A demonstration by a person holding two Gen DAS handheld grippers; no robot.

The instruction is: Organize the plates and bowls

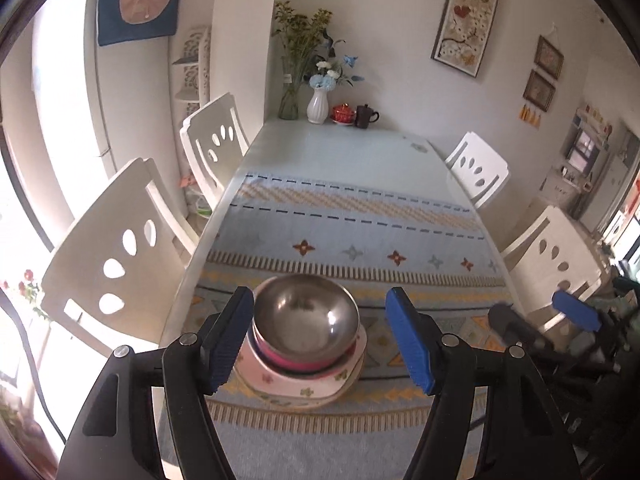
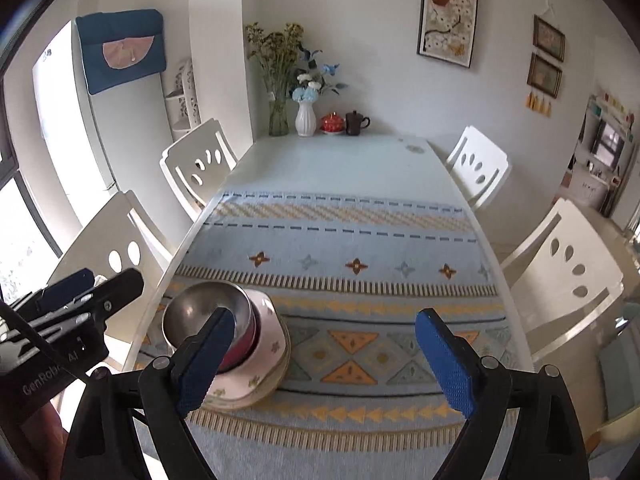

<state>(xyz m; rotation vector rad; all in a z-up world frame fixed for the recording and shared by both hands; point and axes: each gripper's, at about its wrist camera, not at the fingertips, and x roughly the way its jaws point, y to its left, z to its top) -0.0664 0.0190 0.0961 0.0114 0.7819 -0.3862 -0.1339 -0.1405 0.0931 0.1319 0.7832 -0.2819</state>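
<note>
A steel bowl sits nested in a pink bowl, on a white floral plate that rests on a larger plate. The stack stands at the near left of the patterned tablecloth. My left gripper is open, its blue fingers either side of the stack and nearer than it, holding nothing. In the right wrist view the steel bowl and floral plate lie at lower left. My right gripper is open and empty, to the right of the stack.
White chairs stand along both table sides. At the far end are a white vase, a glass vase, a red lidded pot and a dark mug. A pale dish shows at lower right.
</note>
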